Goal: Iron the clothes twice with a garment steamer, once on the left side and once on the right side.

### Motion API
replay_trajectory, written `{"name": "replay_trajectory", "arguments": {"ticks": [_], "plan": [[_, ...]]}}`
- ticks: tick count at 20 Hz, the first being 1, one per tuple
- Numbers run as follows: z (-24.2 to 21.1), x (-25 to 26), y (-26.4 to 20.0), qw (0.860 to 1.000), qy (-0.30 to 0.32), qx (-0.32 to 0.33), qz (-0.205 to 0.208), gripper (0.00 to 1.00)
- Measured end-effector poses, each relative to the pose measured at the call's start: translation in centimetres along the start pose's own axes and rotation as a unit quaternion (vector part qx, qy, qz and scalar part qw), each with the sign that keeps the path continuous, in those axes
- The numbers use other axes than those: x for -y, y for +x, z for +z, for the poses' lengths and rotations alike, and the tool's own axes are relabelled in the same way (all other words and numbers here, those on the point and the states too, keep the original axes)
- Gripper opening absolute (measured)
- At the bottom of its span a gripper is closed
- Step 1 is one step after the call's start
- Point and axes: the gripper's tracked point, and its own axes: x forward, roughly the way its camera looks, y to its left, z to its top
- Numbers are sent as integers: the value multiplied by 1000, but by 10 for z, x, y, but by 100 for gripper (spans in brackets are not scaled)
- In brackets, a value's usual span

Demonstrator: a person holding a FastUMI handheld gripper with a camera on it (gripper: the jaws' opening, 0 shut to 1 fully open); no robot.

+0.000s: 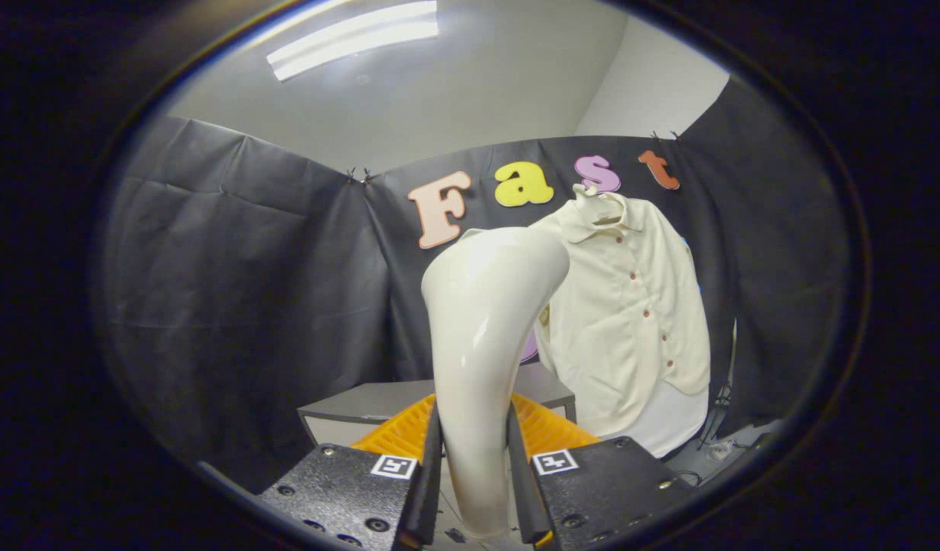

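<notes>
Gripper point(474, 459) is clamped on the garment steamer point(481, 337): both fingers press its cream handle from either side, low on the shaft. Steamer stands roughly upright between the fingers, and its curved head leans toward the shirt point(631, 321). Shirt is cream, buttoned, with a collar, and hangs on a hanger point(602, 205) against the booth wall point(240, 291), beyond the fingers and a bit to the right. Steamer head overlaps the shirt's near edge in this view; I can't tell whether it touches the fabric or sits in front of it. Low grey table point(378, 402) sits behind the fingers, under the shirt's left side. Some cables point(719, 398) lie on the floor below the shirt's right hem.
</notes>
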Motion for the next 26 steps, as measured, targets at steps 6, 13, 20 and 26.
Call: {"name": "replay_trajectory", "arguments": {"ticks": [6, 13, 20, 26], "plan": [[5, 3, -15, 998, -49, 16, -35, 41], [-10, 32, -25, 995, -70, 2, -70, 41], [-15, 42, -30, 995, -65, 1, -76, 41], [-23, 39, -29, 995, -65, -3, -71, 41]]}}
